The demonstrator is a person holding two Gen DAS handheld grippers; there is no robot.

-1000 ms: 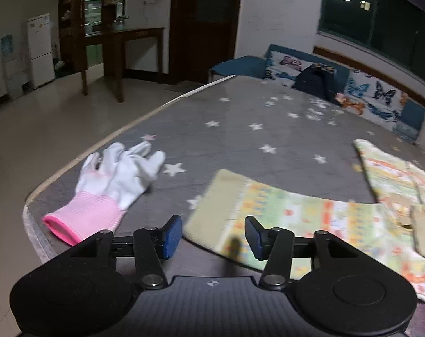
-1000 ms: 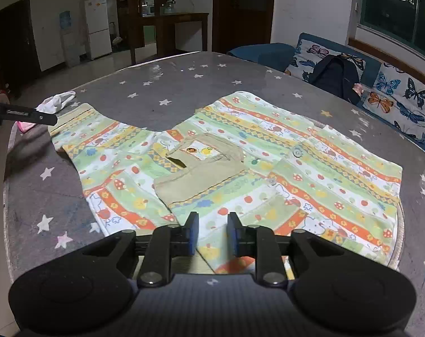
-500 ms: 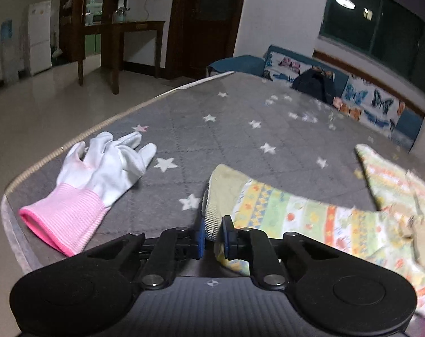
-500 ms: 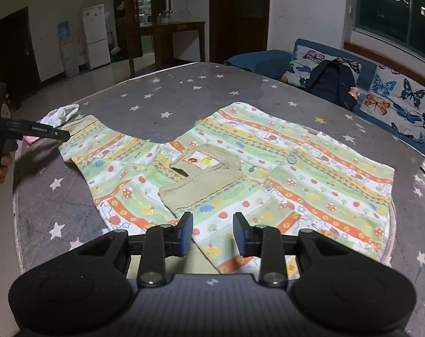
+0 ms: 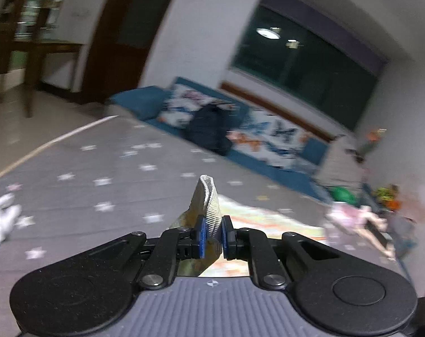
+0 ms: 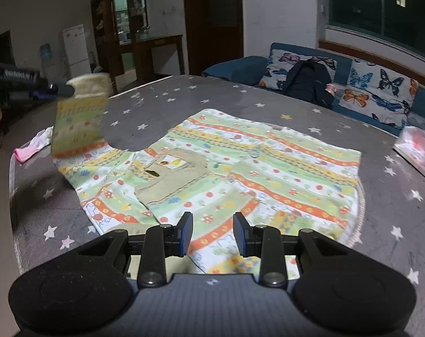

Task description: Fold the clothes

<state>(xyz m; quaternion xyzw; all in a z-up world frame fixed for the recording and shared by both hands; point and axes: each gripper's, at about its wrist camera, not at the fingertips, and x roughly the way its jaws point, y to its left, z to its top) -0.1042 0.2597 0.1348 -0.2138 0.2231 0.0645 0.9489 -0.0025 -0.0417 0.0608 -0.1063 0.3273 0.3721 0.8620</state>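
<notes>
A child's shirt [image 6: 268, 168] with green, orange and yellow bands lies spread on the grey star-print bed [image 6: 240, 95], a beige collar part [image 6: 170, 179] at its middle. My left gripper [image 5: 212, 236] is shut on the ribbed beige cuff [image 5: 208, 196] of the left sleeve. In the right wrist view that sleeve [image 6: 77, 123] hangs raised off the bed from the left gripper [image 6: 55, 90]. My right gripper [image 6: 212, 233] stands open just above the shirt's near hem, nothing pressed between its pads.
A white glove with a pink cuff [image 6: 35, 144] lies near the bed's left edge. A pink-and-white packet [image 6: 417, 148] sits at the right. Behind the bed is a blue sofa with butterfly cushions [image 6: 381, 84] and a dark bag [image 6: 308, 81].
The left gripper closed on the sleeve cuff and lifted it off the bed, swinging up and right. The right gripper's jaws widened slightly and it drew back a little over the hem.
</notes>
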